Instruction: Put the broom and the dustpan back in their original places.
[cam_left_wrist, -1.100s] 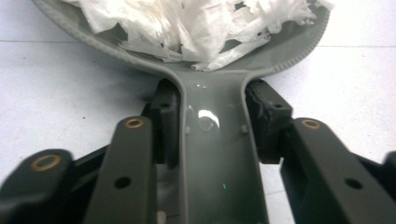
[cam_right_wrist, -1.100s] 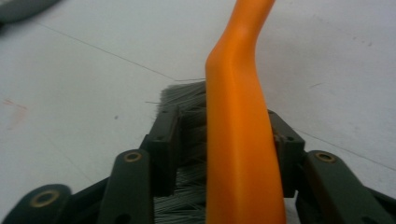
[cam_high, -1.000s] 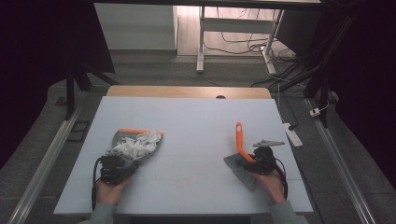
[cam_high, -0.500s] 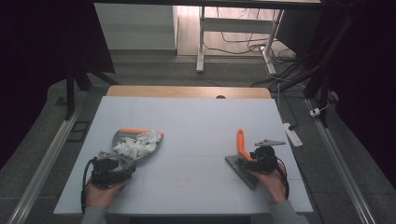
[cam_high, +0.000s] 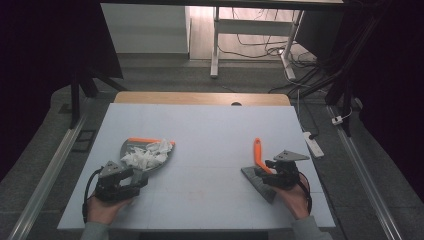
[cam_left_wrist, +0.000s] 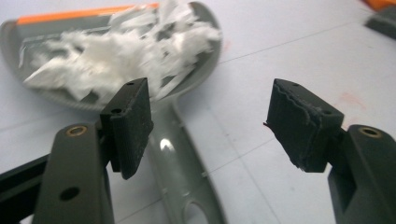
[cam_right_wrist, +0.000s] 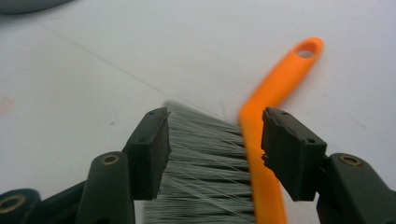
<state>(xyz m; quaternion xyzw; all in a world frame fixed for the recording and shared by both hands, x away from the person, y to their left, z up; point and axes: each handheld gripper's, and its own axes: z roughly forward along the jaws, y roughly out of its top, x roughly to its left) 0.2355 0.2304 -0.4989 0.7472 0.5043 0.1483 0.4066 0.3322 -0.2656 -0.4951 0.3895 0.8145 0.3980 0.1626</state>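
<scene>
Pale table: paper-filled dustpan being released, left gripper jaws just parted, lifted off handle; right gripper open, brush loose between jaws

The high view looks down and forward over the whole tabletop. Each gripper view sits close above it, sharing its lower corners.

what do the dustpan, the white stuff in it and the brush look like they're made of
Dustpan: probably moulded plastic, glossy grey, judging by the sharp highlight on its handle. White scraps: likely shredded paper, matte, thin torn strips. Brush: smooth orange handle, apparently plastic, with fine grey bristles, probably synthetic.
</scene>
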